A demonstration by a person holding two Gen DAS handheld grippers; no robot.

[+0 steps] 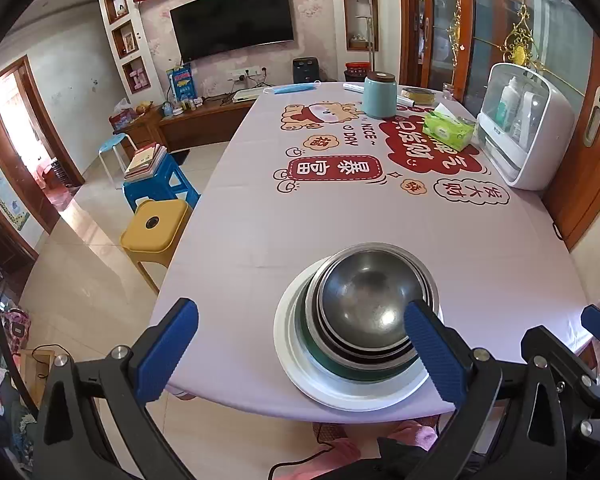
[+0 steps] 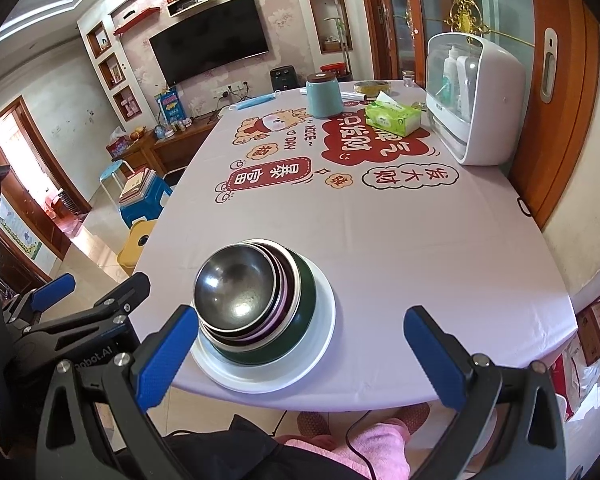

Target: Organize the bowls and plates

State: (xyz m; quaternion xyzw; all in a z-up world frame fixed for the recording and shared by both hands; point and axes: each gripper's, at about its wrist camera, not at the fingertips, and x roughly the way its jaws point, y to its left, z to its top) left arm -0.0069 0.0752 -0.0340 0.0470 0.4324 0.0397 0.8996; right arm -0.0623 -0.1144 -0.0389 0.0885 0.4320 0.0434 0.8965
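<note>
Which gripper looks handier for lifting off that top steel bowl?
Probably the left gripper: its open jaws have one finger already over the top steel bowl. The right gripper, also open, has the stack off beside one finger, with bare tablecloth between its jaws.

Each tool (image 1: 300, 344) (image 2: 300, 350) has black triangular arms, silver screws and ribbed blue fingers (image 1: 166, 350).

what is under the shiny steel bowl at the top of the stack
The shiny steel bowl nests in more metal bowls, then a dark green bowl, all on a white round plate. Only the rims show; the lower bowls' insides and the plate's centre are covered.
</note>
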